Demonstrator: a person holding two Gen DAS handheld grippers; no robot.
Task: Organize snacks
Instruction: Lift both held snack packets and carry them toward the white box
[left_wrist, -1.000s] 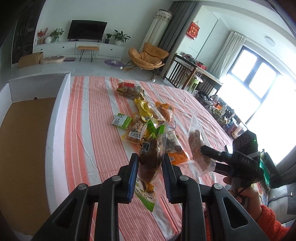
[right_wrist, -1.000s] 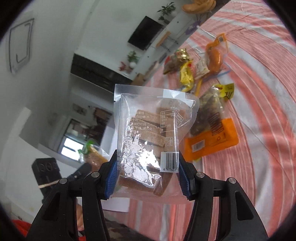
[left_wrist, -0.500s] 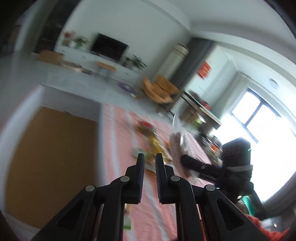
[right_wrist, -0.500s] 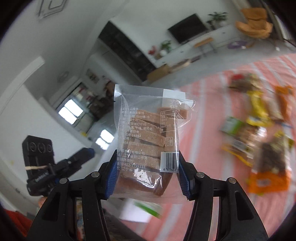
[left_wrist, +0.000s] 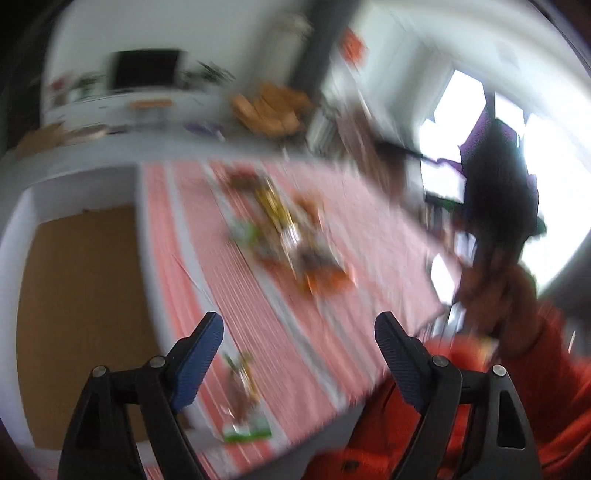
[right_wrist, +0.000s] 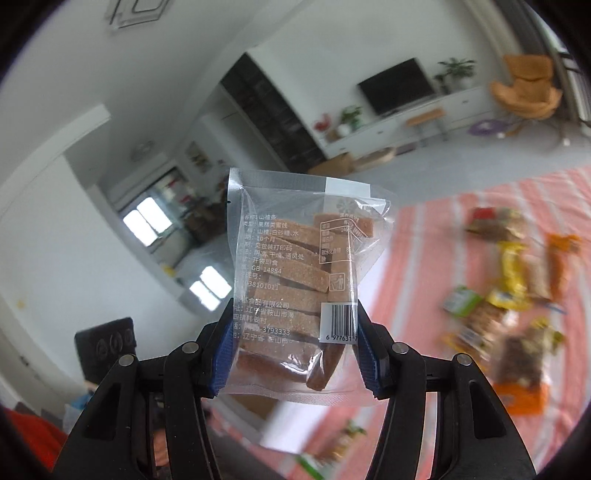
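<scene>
In the right wrist view my right gripper (right_wrist: 295, 347) is shut on a clear bag of brown bars (right_wrist: 291, 291), held upright above the table. My left gripper (left_wrist: 298, 332) has its jaws opening wide, with nothing between the blue pads (left_wrist: 199, 354). Below it a green and brown snack packet (left_wrist: 242, 398) lies flat on the striped cloth (left_wrist: 240, 295) near the front edge. The same packet (right_wrist: 332, 446) shows blurred low in the right wrist view. A pile of several snack packets (left_wrist: 288, 236) lies mid-table, and the snack pile (right_wrist: 509, 288) is also at the right of the right wrist view.
A white-walled box with a brown cardboard bottom (left_wrist: 81, 314) stands against the table's left side. A hand in an orange sleeve (left_wrist: 491, 291) is at the right of the blurred left wrist view. Beyond the table are a TV unit and an orange chair (right_wrist: 524, 88).
The left gripper was shut on the green and brown packet; its jaws now stand wide and the packet lies on the cloth. The right gripper has risen and rolled upright, still holding the clear bag.
</scene>
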